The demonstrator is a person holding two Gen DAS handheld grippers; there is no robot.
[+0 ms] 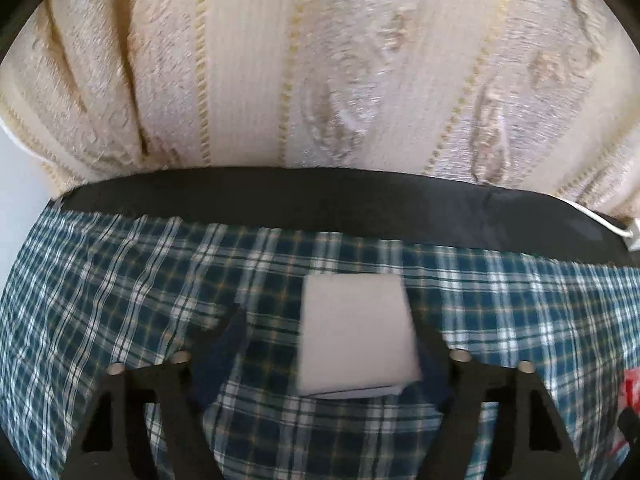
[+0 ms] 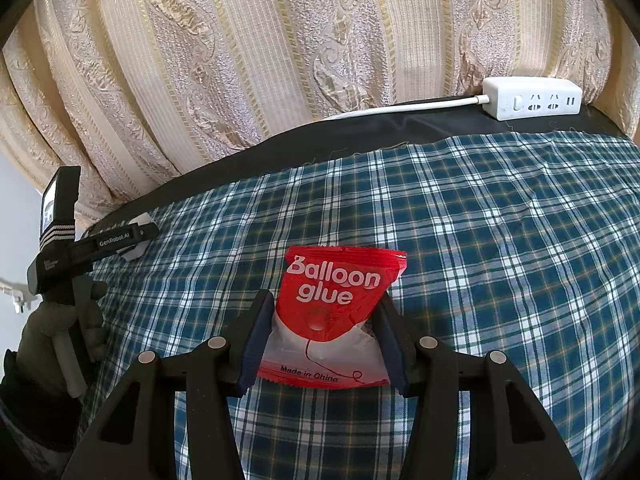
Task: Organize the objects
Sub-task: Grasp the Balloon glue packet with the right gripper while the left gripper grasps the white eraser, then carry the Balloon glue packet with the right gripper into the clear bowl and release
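Observation:
A pale, flat rectangular box [image 1: 356, 332] lies on the blue plaid cloth [image 1: 120, 300] between the fingers of my left gripper [image 1: 328, 336]. It rests against the right finger, and a wide gap separates it from the left finger [image 1: 224, 344], so the gripper is open. My right gripper [image 2: 324, 304] is shut on a red and white "Balloon glue" packet [image 2: 332, 292], pinched at both sides just above the cloth. The packet's red corner [image 1: 630, 392] shows at the right edge of the left wrist view. The right wrist view shows the left gripper [image 2: 146, 232] in a gloved hand [image 2: 60, 320] at far left.
A white power strip [image 2: 532, 98] with its cable [image 2: 400, 110] lies on the black strip [image 2: 400, 136] behind the plaid cloth. A cream and gold patterned curtain [image 2: 280, 60] hangs close behind the table edge.

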